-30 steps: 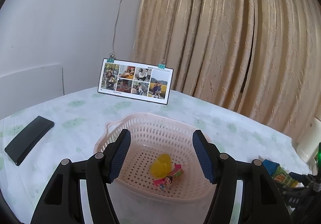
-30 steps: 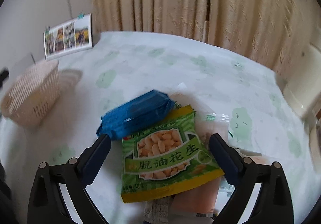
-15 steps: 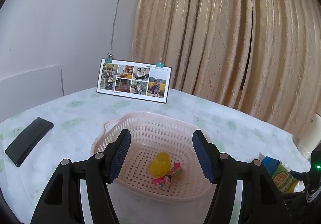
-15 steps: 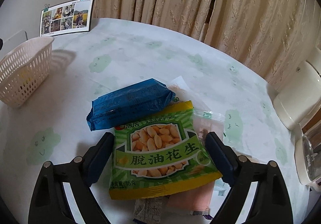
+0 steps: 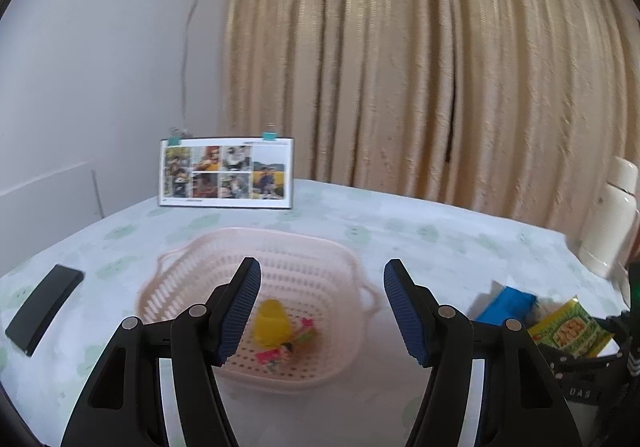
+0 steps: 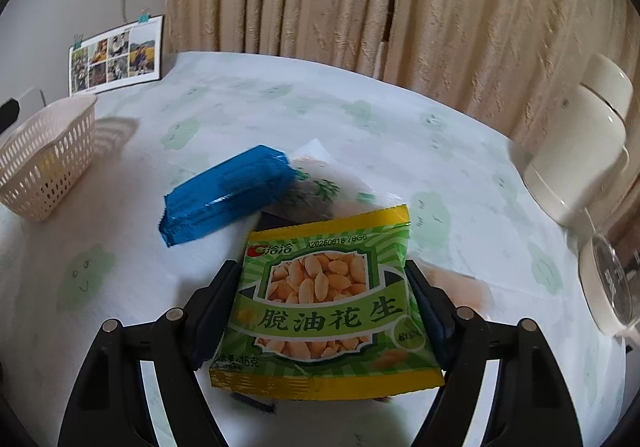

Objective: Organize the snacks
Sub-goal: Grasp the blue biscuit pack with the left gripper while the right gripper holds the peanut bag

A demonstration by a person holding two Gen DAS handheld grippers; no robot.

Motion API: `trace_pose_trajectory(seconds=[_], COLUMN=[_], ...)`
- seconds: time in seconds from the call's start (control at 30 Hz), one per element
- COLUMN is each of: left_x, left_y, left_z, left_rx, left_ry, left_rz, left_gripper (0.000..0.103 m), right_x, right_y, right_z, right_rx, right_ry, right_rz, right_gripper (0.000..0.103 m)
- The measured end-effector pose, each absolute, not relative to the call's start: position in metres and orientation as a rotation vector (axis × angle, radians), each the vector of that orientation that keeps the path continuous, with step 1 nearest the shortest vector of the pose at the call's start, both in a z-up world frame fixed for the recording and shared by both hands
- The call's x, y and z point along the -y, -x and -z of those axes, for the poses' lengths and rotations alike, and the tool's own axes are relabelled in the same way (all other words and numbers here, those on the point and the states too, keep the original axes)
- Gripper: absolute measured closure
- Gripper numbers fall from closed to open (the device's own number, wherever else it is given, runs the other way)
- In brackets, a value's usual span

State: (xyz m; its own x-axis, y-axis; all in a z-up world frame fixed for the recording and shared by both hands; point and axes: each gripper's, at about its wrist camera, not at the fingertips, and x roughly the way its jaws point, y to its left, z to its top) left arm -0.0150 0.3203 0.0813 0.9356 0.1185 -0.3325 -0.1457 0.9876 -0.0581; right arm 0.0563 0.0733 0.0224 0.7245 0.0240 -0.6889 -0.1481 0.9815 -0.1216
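A pink slotted basket [image 5: 280, 235] sits on the table and holds a yellow piece [image 5: 272, 321] and a pink sweet wrapper [image 5: 288, 347]. My left gripper [image 5: 322, 279] hovers open over the basket's near side with nothing between its fingers. My right gripper [image 6: 320, 275] is shut on the sides of a green peanut packet [image 6: 324, 311], held a little above the table. A blue packet [image 6: 228, 199] lies just beyond it to the left, partly over a dark wrapper [image 6: 316, 195]. In the left wrist view the peanut packet [image 5: 568, 331] and blue packet [image 5: 506, 303] show at the right.
A photo card [image 5: 226, 173] stands at the table's back. A black flat device [image 5: 44, 307] lies at the left. A white jug [image 6: 576, 151] and a glass vessel [image 6: 612, 279] stand at the right edge. A pinkish pouch [image 6: 460, 283] lies under the right gripper. Curtains hang behind.
My right gripper has narrowed onto the green peanut packet and raised it off the pile, away from the blue packet. The left gripper stays open and has swung slightly right.
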Motion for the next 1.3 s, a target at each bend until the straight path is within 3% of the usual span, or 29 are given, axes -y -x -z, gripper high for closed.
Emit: trace_pose_trajectory(seconds=[0.4, 1.3], left_x=[-0.258, -0.188], left_y=[-0.019, -0.111], left_z=[-0.088, -0.025], left_rx=[-0.496, -0.809], left_ry=[0.007, -0.078], left_rz=[0.207, 0.490], left_gripper=[0.038, 0.038], right_x=[-0.047, -0.003], right_y=[-0.044, -0.041], right_z=[-0.044, -0.060], right_rx=[-0.694, -0.677], right_ry=[0.039, -0.228], right_rz=[-0.116, -0.118], right_gripper=[0.027, 0.026])
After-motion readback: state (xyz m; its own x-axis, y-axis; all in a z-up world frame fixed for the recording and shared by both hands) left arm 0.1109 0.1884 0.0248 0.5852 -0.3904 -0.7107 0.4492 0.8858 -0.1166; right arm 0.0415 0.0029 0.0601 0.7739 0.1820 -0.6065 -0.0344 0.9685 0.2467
